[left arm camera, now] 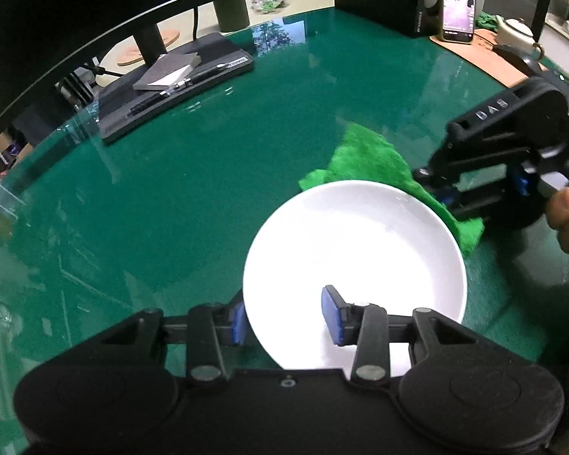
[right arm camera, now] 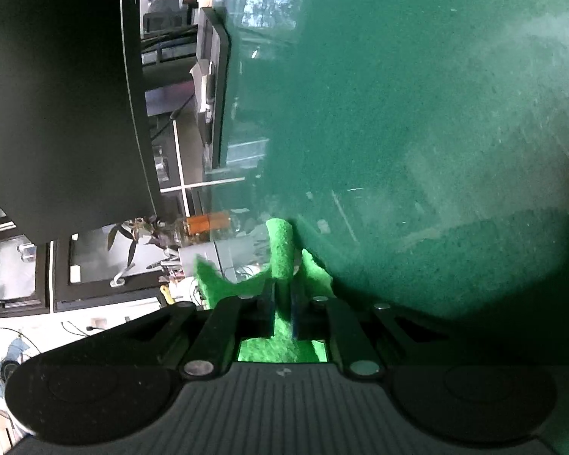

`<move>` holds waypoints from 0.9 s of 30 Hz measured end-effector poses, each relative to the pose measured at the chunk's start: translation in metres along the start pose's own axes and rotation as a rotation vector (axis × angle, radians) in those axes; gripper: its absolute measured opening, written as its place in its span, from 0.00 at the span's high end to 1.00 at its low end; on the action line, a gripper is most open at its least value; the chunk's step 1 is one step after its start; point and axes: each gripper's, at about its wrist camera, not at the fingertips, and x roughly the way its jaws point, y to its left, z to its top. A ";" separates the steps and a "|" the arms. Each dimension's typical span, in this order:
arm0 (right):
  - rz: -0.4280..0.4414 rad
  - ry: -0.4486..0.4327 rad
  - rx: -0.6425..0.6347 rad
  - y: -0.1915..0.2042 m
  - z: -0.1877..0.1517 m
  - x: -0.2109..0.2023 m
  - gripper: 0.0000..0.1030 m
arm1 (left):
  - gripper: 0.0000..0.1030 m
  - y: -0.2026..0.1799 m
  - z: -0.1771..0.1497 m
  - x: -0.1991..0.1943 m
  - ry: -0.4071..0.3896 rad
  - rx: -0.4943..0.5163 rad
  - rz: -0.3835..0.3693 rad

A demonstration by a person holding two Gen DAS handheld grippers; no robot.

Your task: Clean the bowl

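You've got a glossy, smooth white bowl [left arm camera: 354, 250] on a shiny glass-topped green table [left arm camera: 193, 189]; that bright green cloth [left arm camera: 371, 159] looks fuzzy and rough, gripper frames matt black plastic.

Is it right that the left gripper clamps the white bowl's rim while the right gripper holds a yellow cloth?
Not quite: the cloth pinched in the right gripper is green, as the right wrist view shows. The left gripper does straddle the white bowl's rim.
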 end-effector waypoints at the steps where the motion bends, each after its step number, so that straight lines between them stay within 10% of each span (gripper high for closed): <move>1: 0.007 0.004 0.016 -0.002 0.000 -0.001 0.94 | 0.71 0.002 0.001 0.001 0.001 0.007 0.001; 27: -0.046 0.038 -0.043 0.012 0.003 -0.002 0.92 | 0.69 -0.009 0.009 0.004 0.002 0.110 -0.015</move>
